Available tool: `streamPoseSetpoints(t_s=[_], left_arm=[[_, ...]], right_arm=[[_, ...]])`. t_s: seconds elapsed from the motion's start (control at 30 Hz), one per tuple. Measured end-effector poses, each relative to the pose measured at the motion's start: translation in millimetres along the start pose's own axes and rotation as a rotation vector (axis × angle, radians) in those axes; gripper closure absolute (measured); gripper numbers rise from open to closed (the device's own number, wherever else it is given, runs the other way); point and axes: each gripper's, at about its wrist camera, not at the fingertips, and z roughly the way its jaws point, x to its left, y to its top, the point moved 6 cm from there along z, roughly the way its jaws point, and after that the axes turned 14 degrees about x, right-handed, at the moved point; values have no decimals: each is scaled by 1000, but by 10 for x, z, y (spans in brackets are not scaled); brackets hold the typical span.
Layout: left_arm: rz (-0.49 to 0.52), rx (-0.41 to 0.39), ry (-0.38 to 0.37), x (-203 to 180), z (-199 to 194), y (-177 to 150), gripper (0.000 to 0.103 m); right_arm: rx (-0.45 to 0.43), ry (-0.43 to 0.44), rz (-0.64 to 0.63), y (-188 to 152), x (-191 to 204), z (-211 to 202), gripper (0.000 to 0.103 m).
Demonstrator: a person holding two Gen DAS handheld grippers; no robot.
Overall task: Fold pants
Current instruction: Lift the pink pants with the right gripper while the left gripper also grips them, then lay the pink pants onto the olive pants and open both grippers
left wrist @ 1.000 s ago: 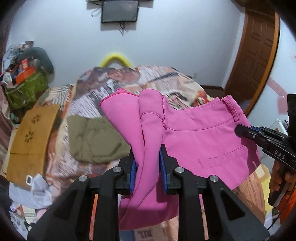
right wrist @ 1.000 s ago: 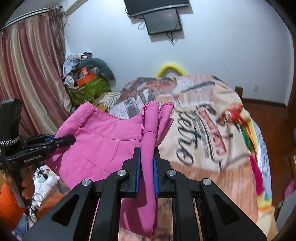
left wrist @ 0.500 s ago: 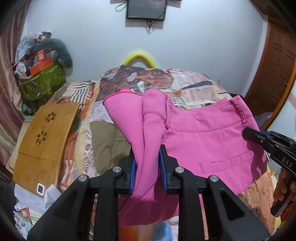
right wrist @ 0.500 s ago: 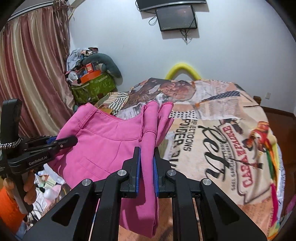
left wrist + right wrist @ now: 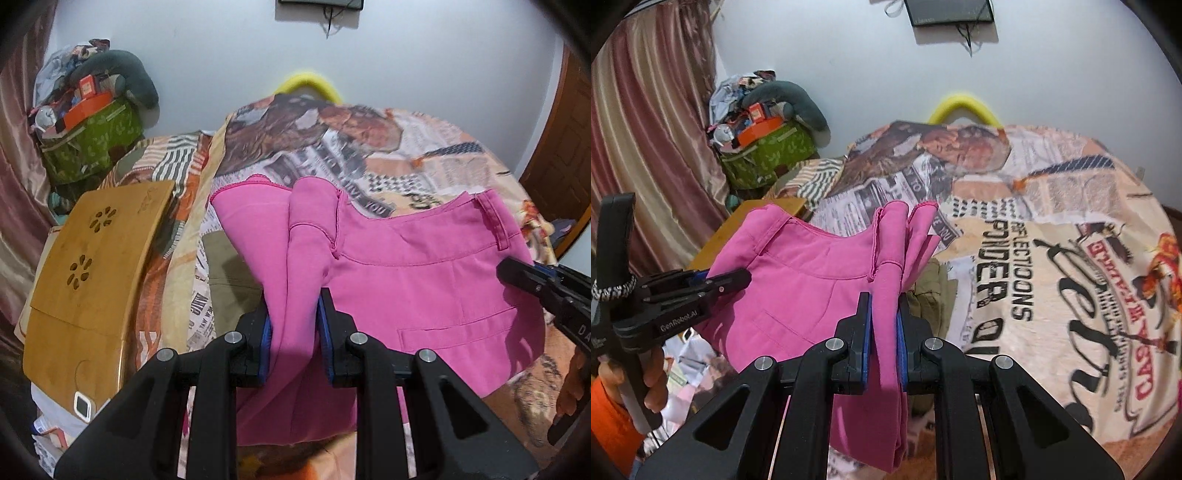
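Bright pink pants (image 5: pixel 406 280) hang in the air between my two grippers, above a bed. My left gripper (image 5: pixel 293 325) is shut on a bunched fold of the pink fabric. My right gripper (image 5: pixel 884 332) is shut on another bunched edge of the same pants (image 5: pixel 798 288). Each gripper shows in the other's view: the right one at the right edge of the left wrist view (image 5: pixel 517 277), the left one at the left of the right wrist view (image 5: pixel 731 277). The waistband with a belt loop (image 5: pixel 498 225) faces away.
The bed carries a newspaper-print blanket (image 5: pixel 1052 258). Folded olive pants (image 5: pixel 229 273) lie on it under the pink ones. A wooden lap tray (image 5: pixel 92 266) lies at the left. A green bag with clutter (image 5: pixel 92 140) stands in the far corner by a curtain.
Both grippers have moved forward and lower over the bed with the pink pants held between them. The grip on the fabric is unchanged.
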Motion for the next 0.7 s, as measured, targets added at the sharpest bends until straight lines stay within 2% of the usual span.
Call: streamPoseSetpoints(t_s=[0.2,0.37,0.43,0.53,0.7], left_arm=[[-19,36,32,100,497,64,80],[-24,97,36,156,881,26,77],[-26,112,39,178,976,-9,71],[-45,94,30,244,964,-39,61],[-65,92,18,383,904,-99,50]], right_arm=[[47,-12,18,12,-70,422,93],[82,-30,28,-30,-164,709,93],[107,-52,23,-59,-214,814,92],[116,-62,14,-90,-246,846,91],[137,-64,24,-126,-287,809,85]])
